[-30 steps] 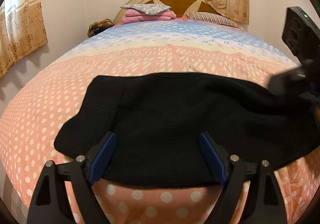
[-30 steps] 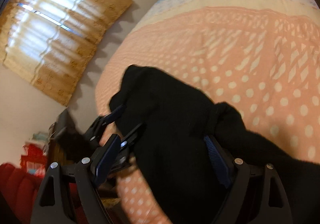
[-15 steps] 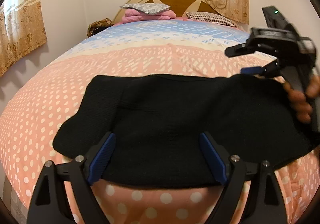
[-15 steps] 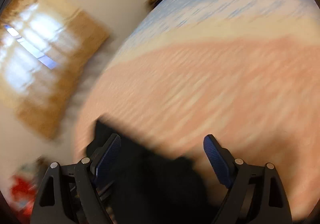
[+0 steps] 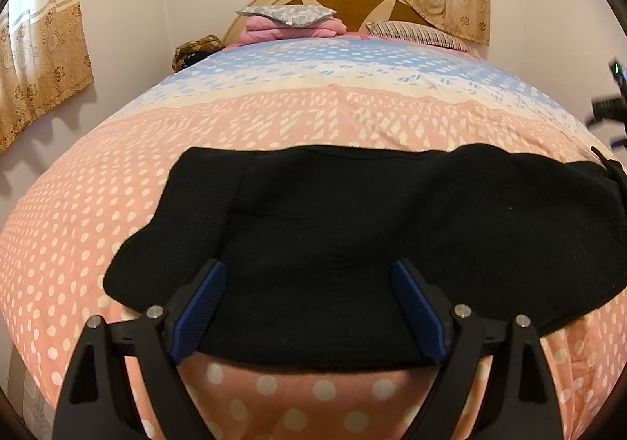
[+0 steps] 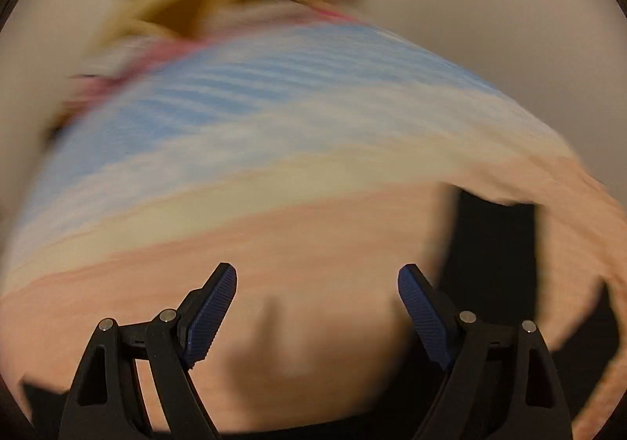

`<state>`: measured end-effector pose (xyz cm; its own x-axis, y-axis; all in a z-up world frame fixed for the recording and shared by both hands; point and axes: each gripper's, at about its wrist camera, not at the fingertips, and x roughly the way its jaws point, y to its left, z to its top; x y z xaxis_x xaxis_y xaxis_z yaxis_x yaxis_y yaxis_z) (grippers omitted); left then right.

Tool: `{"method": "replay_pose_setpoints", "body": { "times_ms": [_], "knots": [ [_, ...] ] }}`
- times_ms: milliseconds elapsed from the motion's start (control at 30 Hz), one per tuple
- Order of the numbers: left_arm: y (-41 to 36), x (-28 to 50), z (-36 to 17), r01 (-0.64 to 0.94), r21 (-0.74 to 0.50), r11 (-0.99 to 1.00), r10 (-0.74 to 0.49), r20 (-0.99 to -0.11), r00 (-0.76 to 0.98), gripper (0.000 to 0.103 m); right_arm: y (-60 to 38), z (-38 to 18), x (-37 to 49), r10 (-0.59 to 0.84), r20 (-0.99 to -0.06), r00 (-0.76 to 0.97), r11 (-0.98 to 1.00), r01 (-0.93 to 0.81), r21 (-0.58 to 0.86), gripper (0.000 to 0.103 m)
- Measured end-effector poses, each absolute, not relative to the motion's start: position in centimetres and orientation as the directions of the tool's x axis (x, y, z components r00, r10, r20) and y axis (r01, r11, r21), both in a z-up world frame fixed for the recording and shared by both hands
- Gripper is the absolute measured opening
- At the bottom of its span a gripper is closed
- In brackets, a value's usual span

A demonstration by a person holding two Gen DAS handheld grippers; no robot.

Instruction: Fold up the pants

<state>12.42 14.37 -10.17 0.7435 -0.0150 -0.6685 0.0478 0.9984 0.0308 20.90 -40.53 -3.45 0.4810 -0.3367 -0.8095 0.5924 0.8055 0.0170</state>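
The black pants (image 5: pixel 352 228) lie folded across the bed (image 5: pixel 313 114). The left gripper (image 5: pixel 309 306) is spread over them; the right gripper (image 6: pixel 317 306), spread and empty, has swung away from them since a second ago.

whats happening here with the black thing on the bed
A person is folding black pants on a bed's dotted pink and blue quilt, with a two-finger gripper in each hand. The pants lie folded in a flat band across the quilt. The left gripper hovers open above their near edge, gripping nothing. The right gripper is open and empty too; its view is blurred with motion.
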Motion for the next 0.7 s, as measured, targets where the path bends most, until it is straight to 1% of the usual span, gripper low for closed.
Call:
{"method": "replay_pose_setpoints", "body": {
  "times_ms": [67,133,167,233,267,300,333,367,433,500,567,700],
  "knots": [
    [14.5,12.4,-10.2,0.048,0.031,0.998,-0.015,-0.668,0.744,0.090,-43.9,-5.3,20.5,-0.400,-0.845,0.356,0.735,0.675,-0.064,0.086],
    [14.6,12.5,-10.3,0.049,0.032,0.998,-0.015,-0.668,0.744,0.090,-46.1,-7.2,20.3,-0.430,-0.864,0.264,0.694,0.708,-0.129,0.086],
    [14.6,12.5,-10.3,0.048,0.032,0.998,-0.015,-0.668,0.744,0.090,-46.7,-8.0,20.2,-0.423,-0.871,0.249,0.694,0.707,-0.136,0.086],
    [14.6,12.5,-10.3,0.048,0.032,0.998,-0.015,-0.668,0.744,0.090,-47.3,-8.3,20.3,-0.409,-0.870,0.277,0.700,0.706,-0.104,0.085],
    [14.6,12.5,-10.3,0.048,0.032,0.998,-0.015,-0.668,0.744,0.090,-47.7,-8.3,20.3,-0.400,-0.871,0.284,0.704,0.704,-0.094,0.080],
    [14.6,12.5,-10.3,0.048,0.033,0.998,-0.014,-0.668,0.744,0.090,-48.1,-8.2,20.2,-0.389,-0.873,0.294,0.709,0.701,-0.080,0.054],
    [14.6,12.5,-10.3,0.047,0.034,0.998,-0.013,-0.668,0.744,0.090,-48.6,-8.2,20.0,-0.374,-0.877,0.302,0.713,0.698,-0.064,0.024],
    [14.6,12.5,-10.3,0.047,0.033,0.998,-0.013,-0.668,0.744,0.090,-49.3,-8.1,20.0,-0.344,-0.885,0.312,0.718,0.695,-0.034,0.014],
    [14.6,12.5,-10.3,0.046,0.035,0.998,-0.011,-0.668,0.744,0.090,-50.6,-8.0,19.7,-0.292,-0.895,0.337,0.723,0.691,0.024,0.006],
    [14.6,12.5,-10.3,0.044,0.038,0.998,-0.008,-0.668,0.744,0.090,-50.8,-7.0,17.9,-0.247,-0.881,0.404,0.722,0.683,0.111,0.006],
    [14.6,12.5,-10.3,0.043,0.040,0.998,-0.005,-0.669,0.743,0.091,-51.0,-5.0,15.3,-0.198,-0.822,0.534,0.723,0.646,0.246,0.006],
    [14.7,12.7,-10.3,0.042,0.043,0.998,-0.003,-0.671,0.741,0.091,-51.5,-0.8,6.5,-0.159,-0.645,0.747,0.661,0.566,0.493,0.006]
  ]
}}
